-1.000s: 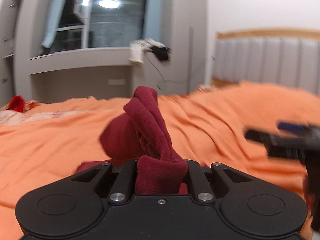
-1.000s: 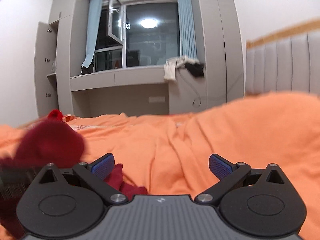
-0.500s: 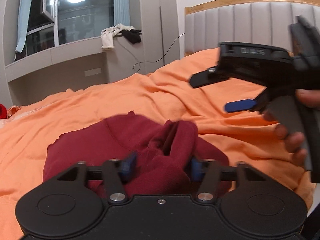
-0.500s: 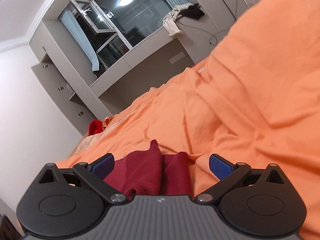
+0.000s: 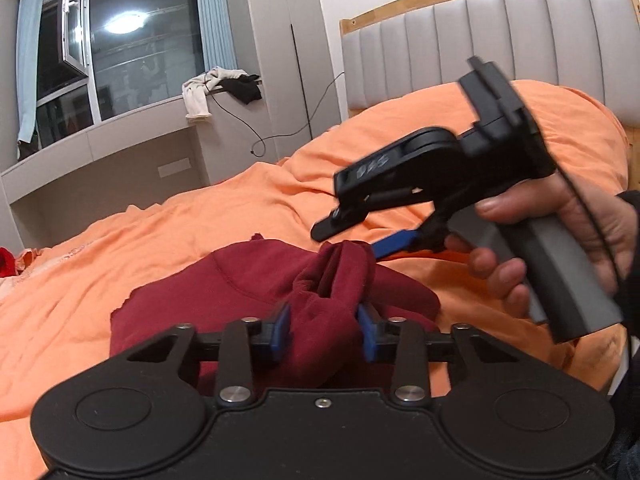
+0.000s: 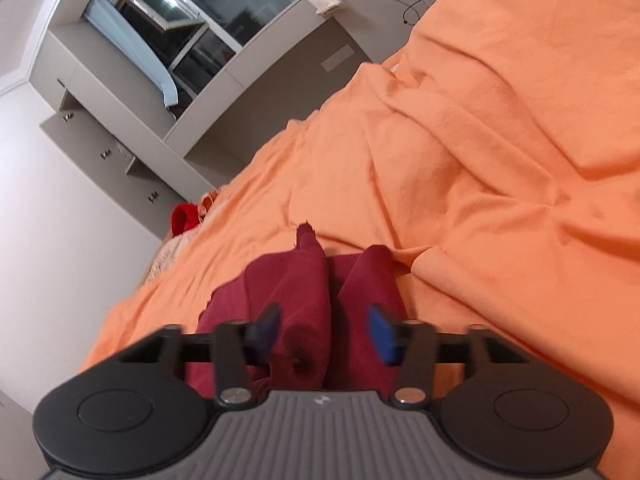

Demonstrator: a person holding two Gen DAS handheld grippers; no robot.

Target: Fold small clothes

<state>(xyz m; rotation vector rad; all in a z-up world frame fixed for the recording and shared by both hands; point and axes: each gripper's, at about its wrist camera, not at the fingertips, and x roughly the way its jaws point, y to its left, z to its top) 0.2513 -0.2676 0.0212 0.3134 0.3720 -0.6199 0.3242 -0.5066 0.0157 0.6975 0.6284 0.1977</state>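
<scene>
The dark red garment point(image 5: 256, 280) lies bunched on the orange bed point(image 5: 200, 216). Your left gripper point(image 5: 324, 332) is closing, and its blue fingers point(image 5: 280, 330) pinch a raised fold of the cloth. Your right gripper point(image 6: 324, 330) is closing too; the garment bulges between its fingers point(image 6: 382, 336), not yet squeezed.
</scene>
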